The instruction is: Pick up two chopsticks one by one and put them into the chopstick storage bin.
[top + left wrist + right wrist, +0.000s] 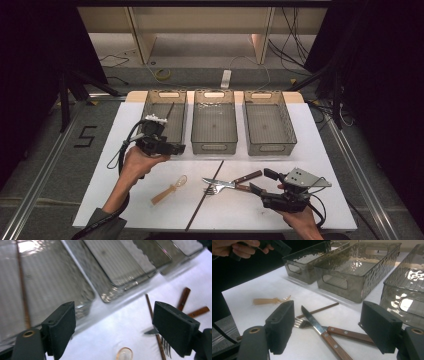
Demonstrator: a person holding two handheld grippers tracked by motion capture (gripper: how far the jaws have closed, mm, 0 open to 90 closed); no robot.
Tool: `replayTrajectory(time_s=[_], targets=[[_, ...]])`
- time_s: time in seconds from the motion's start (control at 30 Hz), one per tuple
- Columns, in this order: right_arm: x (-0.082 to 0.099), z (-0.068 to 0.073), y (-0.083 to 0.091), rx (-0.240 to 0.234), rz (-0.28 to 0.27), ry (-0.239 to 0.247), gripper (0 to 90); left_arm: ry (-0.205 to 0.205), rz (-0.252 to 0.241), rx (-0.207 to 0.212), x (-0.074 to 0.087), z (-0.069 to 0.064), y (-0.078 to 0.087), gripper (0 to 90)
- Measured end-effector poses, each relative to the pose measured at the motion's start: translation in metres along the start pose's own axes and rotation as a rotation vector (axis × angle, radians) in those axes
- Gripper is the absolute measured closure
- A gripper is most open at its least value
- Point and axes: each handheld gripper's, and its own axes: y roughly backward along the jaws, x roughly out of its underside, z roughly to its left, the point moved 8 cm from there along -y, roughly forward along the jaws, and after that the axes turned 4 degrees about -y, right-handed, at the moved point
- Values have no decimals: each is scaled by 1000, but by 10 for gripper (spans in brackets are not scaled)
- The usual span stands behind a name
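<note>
My left gripper (176, 148) hangs over the front edge of the left bin (150, 112), jaws open and empty. In the left gripper view (113, 327), a brown chopstick (22, 290) lies inside that bin. My right gripper (262, 181) rests low at the front right, open, its jaws pointing at a wood-handled knife (232, 181) crossed over a fork (216, 190). The right gripper view (328, 322) has the knife (319, 327) and fork (299, 323) just beyond its jaws, untouched. A second chopstick (205, 195) and an amber spoon (170, 189) lie on the white table.
Three grey see-through bins stand in a row at the back; the middle bin (214, 145) and right bin (287, 125) hold nothing I can make out. The white tabletop (100, 200) ends close to the person's side. Cables trail from both grippers.
</note>
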Motion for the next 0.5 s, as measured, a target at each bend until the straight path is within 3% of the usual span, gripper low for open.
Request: replayTrajectory(time_s=[0.17, 0.27, 0.3, 0.33, 0.5], targets=[[0, 0, -1, 1, 2, -1, 284, -32, 30, 7, 8, -13, -4, 172], [0, 0, -1, 3, 4, 2, 284, -59, 55, 17, 16, -31, -6, 170], [0, 0, -1, 3, 4, 2, 284, -59, 55, 17, 16, -31, -6, 168], [1, 0, -1, 3, 6, 1, 284, -79, 79, 10, 20, -39, -9, 169], [0, -1, 0, 8, 3, 9, 284, -98, 121, 10, 29, -51, -16, 169]])
